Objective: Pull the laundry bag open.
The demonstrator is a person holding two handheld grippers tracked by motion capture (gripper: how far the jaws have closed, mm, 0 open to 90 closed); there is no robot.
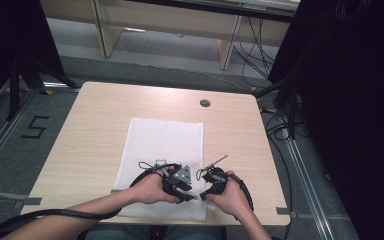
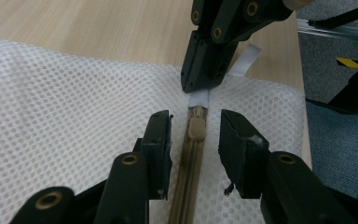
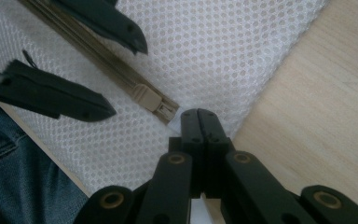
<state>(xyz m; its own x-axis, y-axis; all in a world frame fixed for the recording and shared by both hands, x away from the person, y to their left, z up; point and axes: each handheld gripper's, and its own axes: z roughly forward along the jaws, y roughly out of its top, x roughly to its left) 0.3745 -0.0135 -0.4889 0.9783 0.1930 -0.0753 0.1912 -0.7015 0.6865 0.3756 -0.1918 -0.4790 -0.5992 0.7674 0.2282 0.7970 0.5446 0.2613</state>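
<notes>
On the table's near edge: white mesh bag [image 1: 162, 145]
Left gripper [image 2: 196, 137]: jaws apart, straddling tan zipper pull [image 2: 196, 127]
Right gripper [image 3: 198, 114]: clamped on bag's white end tab [image 2: 198, 98]

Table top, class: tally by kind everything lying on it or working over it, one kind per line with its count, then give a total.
White mesh bag: 1
Tan zipper pull on the bag: 1
Hand-held grippers: 2, the left gripper and the right gripper
White tab at the bag's edge: 1
Total: 5
</notes>
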